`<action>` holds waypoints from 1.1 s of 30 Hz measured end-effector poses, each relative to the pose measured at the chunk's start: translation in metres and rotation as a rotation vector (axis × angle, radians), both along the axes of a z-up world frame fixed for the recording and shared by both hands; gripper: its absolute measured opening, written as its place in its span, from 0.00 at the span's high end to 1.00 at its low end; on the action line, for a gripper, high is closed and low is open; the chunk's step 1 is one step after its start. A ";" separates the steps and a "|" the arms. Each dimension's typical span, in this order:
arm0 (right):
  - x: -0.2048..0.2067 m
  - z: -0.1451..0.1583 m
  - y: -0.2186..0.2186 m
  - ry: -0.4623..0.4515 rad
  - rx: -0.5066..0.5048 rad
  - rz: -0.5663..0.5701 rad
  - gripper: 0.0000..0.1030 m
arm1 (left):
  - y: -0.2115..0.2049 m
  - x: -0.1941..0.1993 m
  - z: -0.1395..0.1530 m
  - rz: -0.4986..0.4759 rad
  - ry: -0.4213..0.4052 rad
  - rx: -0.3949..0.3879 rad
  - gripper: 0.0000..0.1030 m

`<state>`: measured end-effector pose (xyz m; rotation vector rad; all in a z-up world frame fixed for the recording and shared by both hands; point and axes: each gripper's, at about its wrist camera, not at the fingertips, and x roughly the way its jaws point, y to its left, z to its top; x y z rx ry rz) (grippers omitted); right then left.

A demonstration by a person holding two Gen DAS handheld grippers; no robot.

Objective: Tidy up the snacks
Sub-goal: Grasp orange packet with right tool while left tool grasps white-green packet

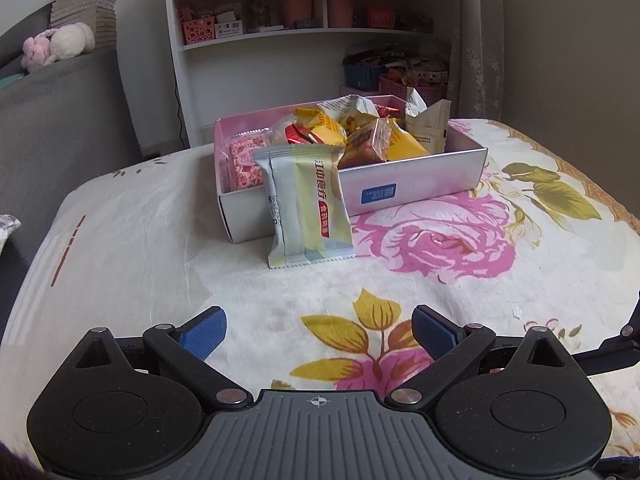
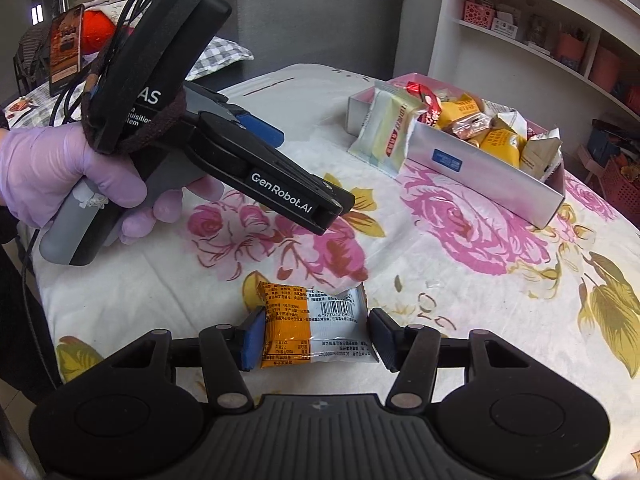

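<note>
While left gripper jaws gape, right gripper clamps orange packet.

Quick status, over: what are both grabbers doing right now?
Left gripper open, empty. Right gripper fingers around orange snack packet. Pale packet leaning against snack box.

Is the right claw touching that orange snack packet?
Touching. The right wrist view shows the right claw with one blue pad pressed against the packet and the other at its crimped end.
</note>
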<state>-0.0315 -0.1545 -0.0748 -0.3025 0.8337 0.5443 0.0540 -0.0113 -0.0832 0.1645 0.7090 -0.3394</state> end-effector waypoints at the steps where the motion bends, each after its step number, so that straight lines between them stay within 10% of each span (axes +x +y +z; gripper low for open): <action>1: 0.003 0.000 -0.001 0.001 -0.003 -0.010 0.54 | -0.002 0.004 0.001 0.005 -0.001 -0.005 0.03; 20: 0.061 0.010 -0.019 0.004 -0.005 -0.173 0.54 | -0.019 0.071 0.012 0.215 -0.031 -0.126 0.06; 33: 0.075 0.014 -0.024 0.000 -0.005 -0.213 0.54 | -0.012 0.080 0.009 0.255 0.035 -0.116 0.55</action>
